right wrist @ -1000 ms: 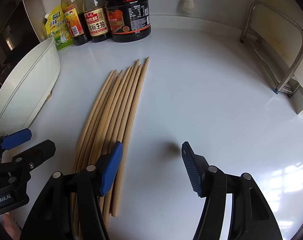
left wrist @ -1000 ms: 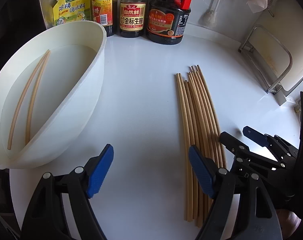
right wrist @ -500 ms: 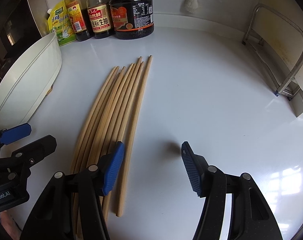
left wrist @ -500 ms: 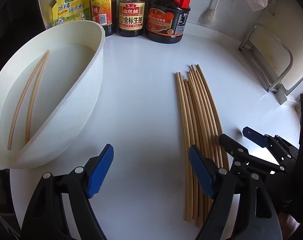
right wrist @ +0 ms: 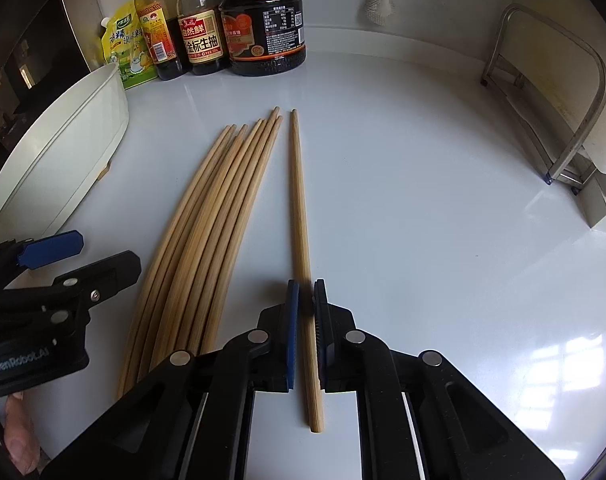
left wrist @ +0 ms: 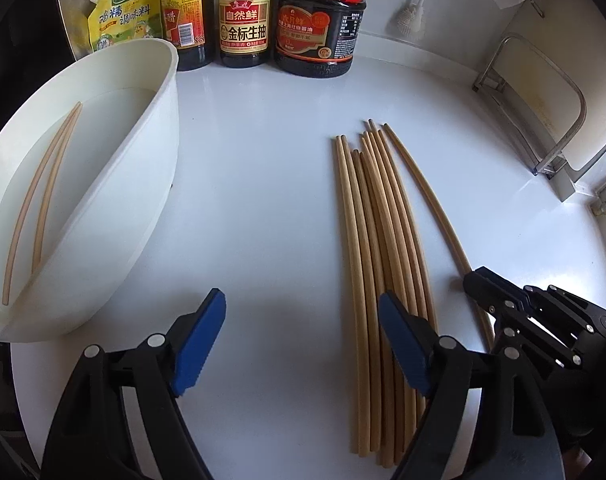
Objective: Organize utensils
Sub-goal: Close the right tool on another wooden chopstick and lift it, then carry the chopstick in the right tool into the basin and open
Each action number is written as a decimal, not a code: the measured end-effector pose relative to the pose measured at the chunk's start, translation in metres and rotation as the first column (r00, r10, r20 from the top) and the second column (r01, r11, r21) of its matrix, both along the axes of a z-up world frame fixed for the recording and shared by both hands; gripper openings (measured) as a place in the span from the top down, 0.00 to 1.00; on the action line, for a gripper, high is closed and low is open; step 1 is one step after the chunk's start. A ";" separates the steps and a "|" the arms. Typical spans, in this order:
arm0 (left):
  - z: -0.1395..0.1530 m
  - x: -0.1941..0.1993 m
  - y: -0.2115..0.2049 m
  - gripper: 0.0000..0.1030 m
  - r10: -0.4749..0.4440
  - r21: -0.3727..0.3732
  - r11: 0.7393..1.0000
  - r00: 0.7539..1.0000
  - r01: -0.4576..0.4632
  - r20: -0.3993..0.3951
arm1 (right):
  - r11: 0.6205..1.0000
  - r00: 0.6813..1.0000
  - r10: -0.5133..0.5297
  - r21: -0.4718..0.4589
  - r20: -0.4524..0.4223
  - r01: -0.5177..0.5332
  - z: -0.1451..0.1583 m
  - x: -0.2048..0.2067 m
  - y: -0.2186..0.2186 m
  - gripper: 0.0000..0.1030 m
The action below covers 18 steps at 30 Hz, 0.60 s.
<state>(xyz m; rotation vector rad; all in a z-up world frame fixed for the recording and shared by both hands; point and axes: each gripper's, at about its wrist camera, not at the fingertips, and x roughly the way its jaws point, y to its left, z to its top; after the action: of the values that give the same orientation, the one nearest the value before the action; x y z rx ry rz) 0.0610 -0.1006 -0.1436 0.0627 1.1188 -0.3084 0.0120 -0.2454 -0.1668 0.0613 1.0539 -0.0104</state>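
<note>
Several wooden chopsticks [left wrist: 379, 240] lie bundled on the white counter, also seen as the bundle [right wrist: 207, 240] in the right wrist view. One chopstick [right wrist: 299, 200] lies apart to their right. My right gripper [right wrist: 305, 292] is closing tight on it, both blue pads pressing its sides near the thick end. In the left wrist view that single chopstick [left wrist: 427, 192] runs into the right gripper [left wrist: 479, 280]. My left gripper [left wrist: 301, 308] hangs open over bare counter left of the bundle, holding nothing. A white bowl [left wrist: 171, 80] at the left holds two chopsticks [left wrist: 43, 184].
Sauce bottles [left wrist: 243, 20] and a yellow seasoning pouch [left wrist: 119, 16] line the back wall behind the bowl. A brush [left wrist: 411, 16] hangs on the wall. A metal rack [left wrist: 543, 120] stands at the right edge. Bare counter lies between bowl and bundle.
My right gripper went from wide open to shut on the rightmost chopstick, which has slid right, away from the bundle. The left gripper has stayed put and open.
</note>
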 end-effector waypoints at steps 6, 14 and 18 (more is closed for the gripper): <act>-0.005 0.003 -0.004 0.25 0.015 0.030 0.999 1.000 -0.015 0.002 | 1.000 1.000 -0.020 0.009 -0.013 0.020 0.000 -0.017 -0.012 0.93; -0.011 0.008 -0.006 0.25 0.021 0.057 0.998 1.000 -0.021 0.002 | 0.997 0.997 -0.072 0.020 0.001 0.072 0.006 -0.022 -0.029 0.84; -0.013 0.008 -0.009 0.25 0.021 0.069 0.997 1.000 -0.021 0.008 | 0.997 0.997 -0.077 0.013 0.017 0.077 0.009 -0.017 -0.031 0.80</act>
<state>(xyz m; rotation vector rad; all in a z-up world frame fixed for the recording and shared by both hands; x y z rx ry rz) 0.0691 -0.1094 -0.1565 0.1129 1.1224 -0.2504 -0.0048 -0.2768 -0.1578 0.1135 1.0342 -0.0731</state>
